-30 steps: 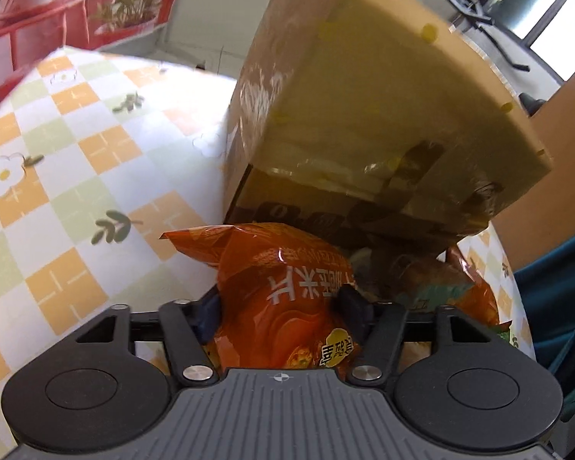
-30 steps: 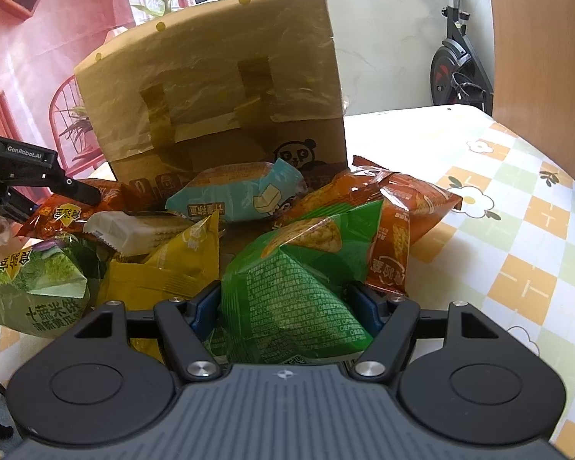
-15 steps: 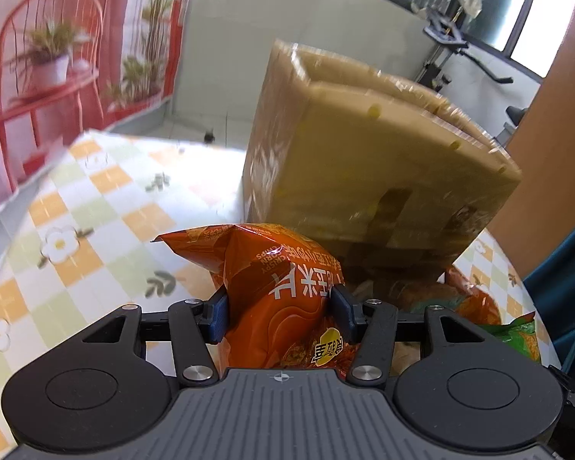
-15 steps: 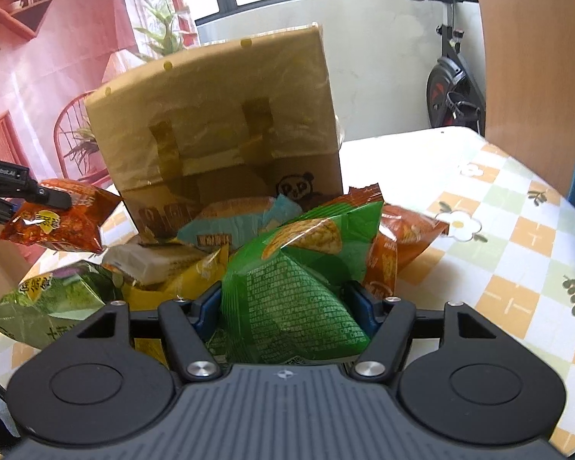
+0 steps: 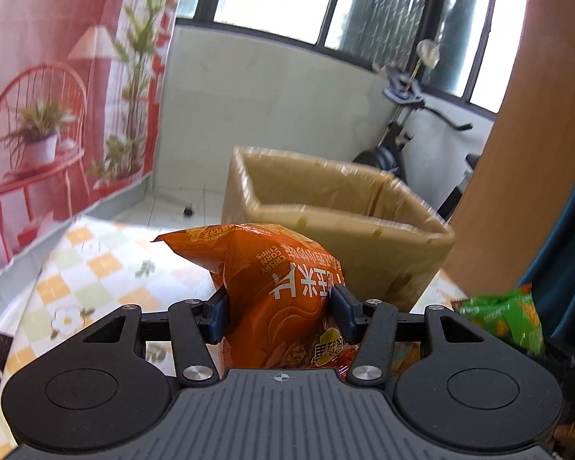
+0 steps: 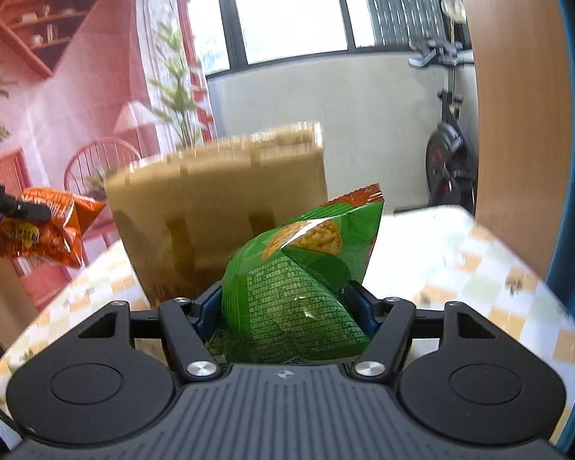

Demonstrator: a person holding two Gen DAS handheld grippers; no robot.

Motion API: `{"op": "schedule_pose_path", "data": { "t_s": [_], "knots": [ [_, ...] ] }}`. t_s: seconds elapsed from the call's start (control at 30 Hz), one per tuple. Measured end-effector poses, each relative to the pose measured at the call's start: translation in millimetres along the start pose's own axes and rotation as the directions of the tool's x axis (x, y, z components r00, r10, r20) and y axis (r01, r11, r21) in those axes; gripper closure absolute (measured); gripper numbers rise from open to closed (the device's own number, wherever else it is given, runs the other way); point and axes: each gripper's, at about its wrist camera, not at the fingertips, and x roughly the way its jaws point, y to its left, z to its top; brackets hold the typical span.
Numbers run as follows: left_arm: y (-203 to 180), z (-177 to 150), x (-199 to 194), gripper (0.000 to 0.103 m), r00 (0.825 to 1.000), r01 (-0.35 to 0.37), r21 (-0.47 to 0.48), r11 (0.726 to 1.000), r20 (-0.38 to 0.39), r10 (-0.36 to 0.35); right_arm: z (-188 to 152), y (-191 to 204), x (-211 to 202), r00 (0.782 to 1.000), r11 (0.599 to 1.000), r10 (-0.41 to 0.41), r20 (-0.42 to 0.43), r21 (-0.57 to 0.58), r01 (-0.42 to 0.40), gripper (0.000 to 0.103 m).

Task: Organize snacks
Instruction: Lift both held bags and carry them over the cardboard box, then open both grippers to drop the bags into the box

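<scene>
- An orange corn-chip packet (image 5: 283,299) is grasped between the fingers of the left tongs (image 5: 279,308) and is held above the worktop (image 5: 96,268), just in front of the paper bag (image 5: 337,207).
- The paper bag is seen standing upright on the checked worktop with its mouth open; its inside cannot be made out through the blur.
- A green snack packet (image 6: 299,295) is clamped in the right tongs (image 6: 287,306) and is raised in front of the bag's broad side (image 6: 218,207).
- In the right wrist view, the left tongs (image 6: 27,211) and the orange packet (image 6: 46,230) are seen to the left of the bag, clear of the worktop.
- An exercise bike (image 6: 448,153) is visible by the window wall behind.
</scene>
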Motion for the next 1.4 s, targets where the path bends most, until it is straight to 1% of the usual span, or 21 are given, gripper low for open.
{"op": "schedule_pose_path", "data": {
  "t_s": [0.17, 0.37, 0.53, 0.67, 0.73, 0.8, 0.93, 1.0, 1.07, 1.2, 1.33, 1.4],
  "knots": [
    [-12.9, 14.1, 4.9, 0.046, 0.998, -0.001, 0.03, 1.0, 0.059, -0.001, 39.3, 0.7, 3.6, 0.996, 1.0, 0.022, 0.085, -0.012, -0.021, 0.035],
    [-23.8, 31.5, 19.4, 0.046, 0.994, 0.008, 0.052, 0.999, 0.108, -0.013, 83.3, 3.0, 22.1, 0.984, 0.999, 0.045, 0.173, -0.022, -0.042, 0.035],
    [-35.0, 49.1, 35.2, 0.046, 0.989, 0.001, 0.088, 0.996, 0.148, -0.014, 110.1, 6.2, 51.4, 0.972, 0.997, 0.073, 0.221, -0.018, -0.071, 0.035],
    [-41.8, 63.7, 49.8, 0.046, 0.984, 0.026, 0.086, 0.996, 0.176, -0.041, 126.9, 9.7, 77.7, 0.965, 0.995, 0.1, 0.243, -0.024, -0.097, 0.035],
    [-44.8, 70.9, 59.3, 0.046, 0.981, 0.023, 0.093, 0.995, 0.191, -0.04, 135.1, 12.6, 92.8, 0.961, 0.994, 0.111, 0.254, -0.037, -0.105, 0.035],
    [-48.7, 75.9, 69.3, 0.046, 0.978, 0.008, 0.091, 0.996, 0.207, -0.026, 143.1, 14.2, 106.8, 0.956, 0.993, 0.115, 0.269, -0.043, -0.107, 0.035],
    [-49.4, 81.2, 88.2, 0.046, 0.976, 0.008, 0.082, 0.997, 0.214, -0.025, 149.1, 22.1, 137.1, 0.951, 0.994, 0.104, 0.293, -0.074, -0.086, 0.035],
    [-51.8, 81.5, 100.6, 0.046, 0.981, -0.009, 0.09, 0.996, 0.195, -0.008, 149.1, 24.5, 152.6, 0.953, 0.993, 0.102, 0.286, -0.08, -0.082, 0.035],
    [-52.0, 82.3, 111.2, 0.046, 0.985, -0.014, 0.087, 0.996, 0.172, -0.001, 148.5, 24.1, 169.7, 0.96, 0.994, 0.097, 0.262, -0.071, -0.081, 0.035],
    [-46.3, 82.7, 126.3, 0.046, 0.991, -0.012, 0.075, 0.997, 0.134, 0.002, 143.9, 19.7, 201.5, 0.98, 0.997, 0.072, 0.188, -0.039, -0.066, 0.035],
    [-44.7, 80.8, 136.8, 0.045, 0.996, -0.011, 0.098, 0.995, 0.094, 0.001, 134.6, 17.4, 218.5, 0.989, 0.997, 0.077, 0.126, -0.024, -0.075, 0.035],
    [-45.9, 78.4, 140.4, 0.045, 0.997, -0.016, 0.112, 0.994, 0.074, 0.008, 132.0, 17.1, 223.2, 0.992, 0.997, 0.069, 0.104, -0.028, -0.066, 0.034]
  ]
}}
